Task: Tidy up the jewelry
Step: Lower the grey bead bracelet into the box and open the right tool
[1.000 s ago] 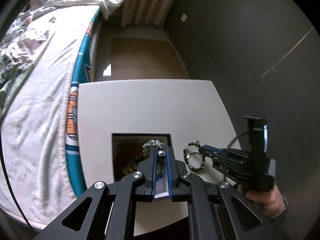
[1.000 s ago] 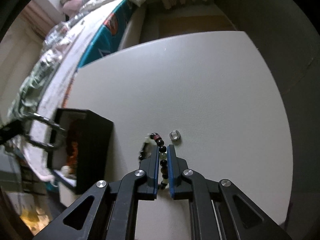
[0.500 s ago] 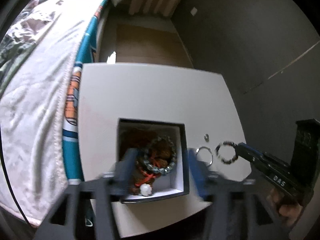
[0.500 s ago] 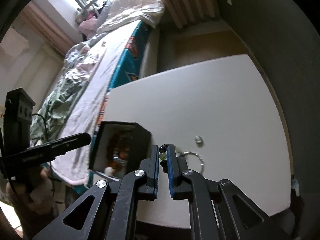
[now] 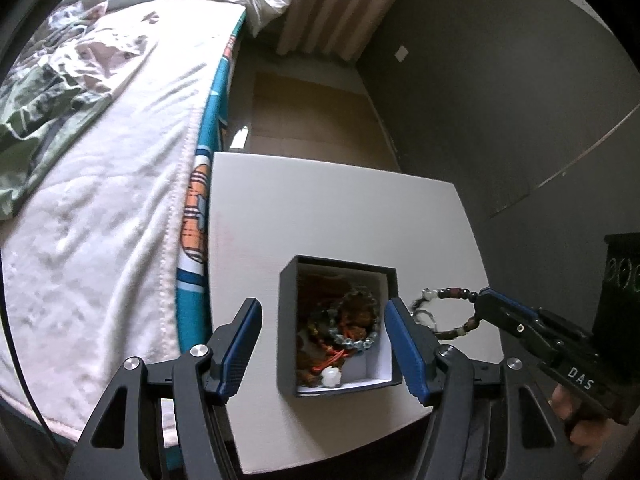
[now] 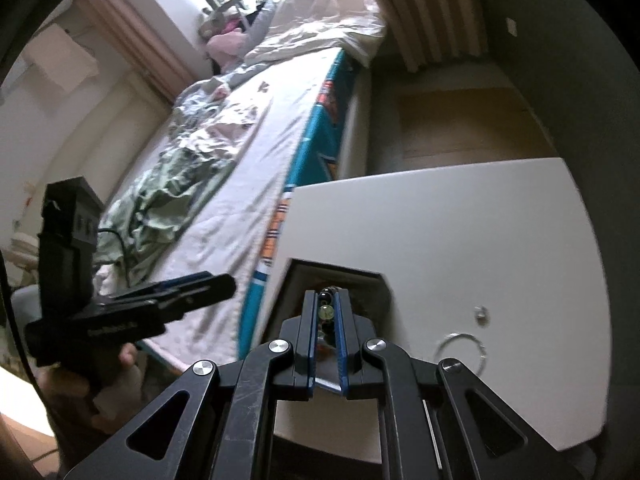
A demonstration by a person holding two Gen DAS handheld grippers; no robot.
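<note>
A black jewelry box (image 5: 286, 328) with a white lining sits on the white table (image 5: 320, 216) and holds several bead bracelets (image 5: 352, 324). My left gripper (image 5: 324, 344) is open and empty, its fingers spread either side of the box, above it. My right gripper (image 6: 325, 312) is shut on a dark bead bracelet (image 5: 452, 300) and holds it in the air just right of the box (image 6: 376, 300). The beads (image 6: 326, 312) show between its fingers. A silver ring hoop (image 6: 462, 346) and a small ring (image 6: 481, 312) lie on the table.
A bed (image 5: 100, 184) with a white quilt and teal edge runs along the table's left side. A dark wall (image 5: 500, 100) stands to the right. Cardboard (image 5: 312, 120) lies on the floor beyond the table.
My left gripper let a bracelet go into the box, opened and drew back. My right gripper lifted the dark bead bracelet off the table and carried it left toward the box.
</note>
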